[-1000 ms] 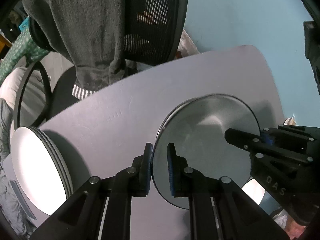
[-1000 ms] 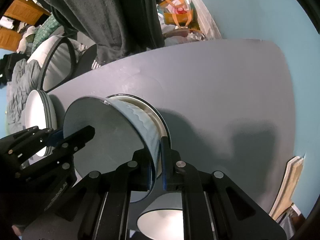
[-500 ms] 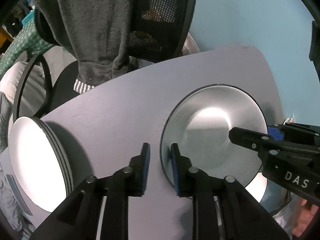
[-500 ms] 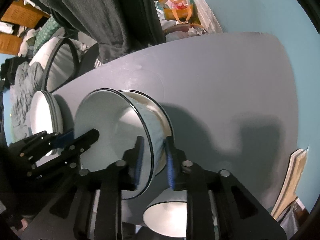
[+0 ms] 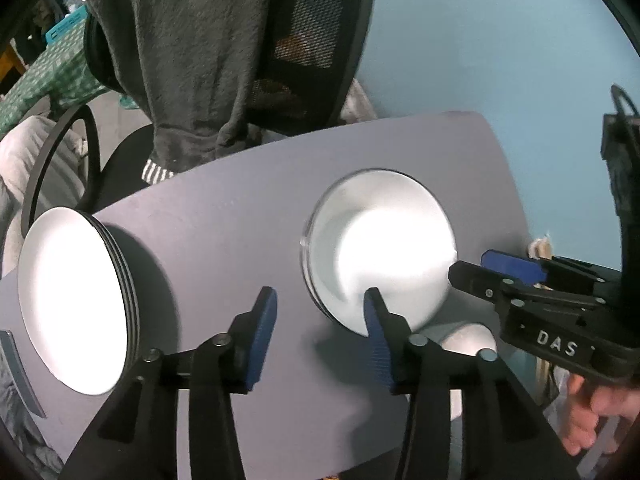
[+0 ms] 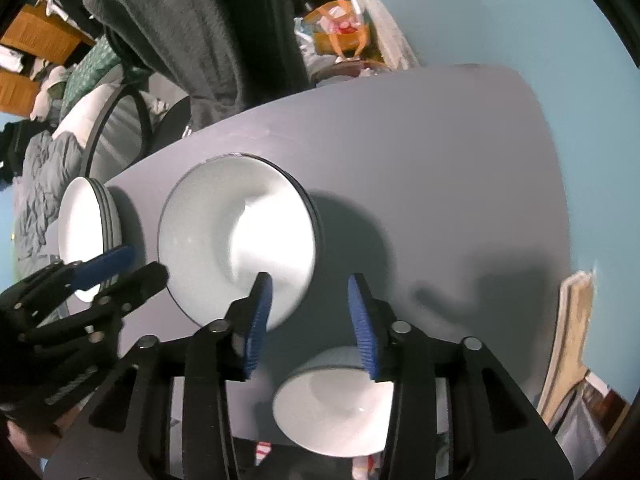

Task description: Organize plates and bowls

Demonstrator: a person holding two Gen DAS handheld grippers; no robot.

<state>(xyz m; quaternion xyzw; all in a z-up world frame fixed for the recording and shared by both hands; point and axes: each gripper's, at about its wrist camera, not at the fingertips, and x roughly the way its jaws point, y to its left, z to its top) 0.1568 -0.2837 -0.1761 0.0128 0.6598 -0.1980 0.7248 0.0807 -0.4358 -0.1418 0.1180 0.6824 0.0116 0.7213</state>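
Observation:
A stack of white bowls [image 5: 376,248] with dark rims sits mid-table; it also shows in the right wrist view [image 6: 236,240]. My left gripper [image 5: 320,336] is open and empty, its right finger at the stack's near rim. My right gripper [image 6: 310,324] is open and empty, its left finger at the stack's near rim. A stack of white plates [image 5: 76,292] sits at the left, also in the right wrist view [image 6: 86,228]. A single white bowl [image 6: 332,404] sits at the near table edge below my right gripper; it shows partly in the left wrist view [image 5: 468,340].
The grey table [image 6: 440,168] runs to a blue wall on the right. A black office chair [image 5: 312,40] with a grey garment [image 5: 192,48] draped over it stands behind the table. Flat boards [image 6: 572,340] lean by the table's right edge.
Both grippers were shut on the rim of a tilted bowl. The bowl has come down onto the stack, both grippers have opened and drawn back a little.

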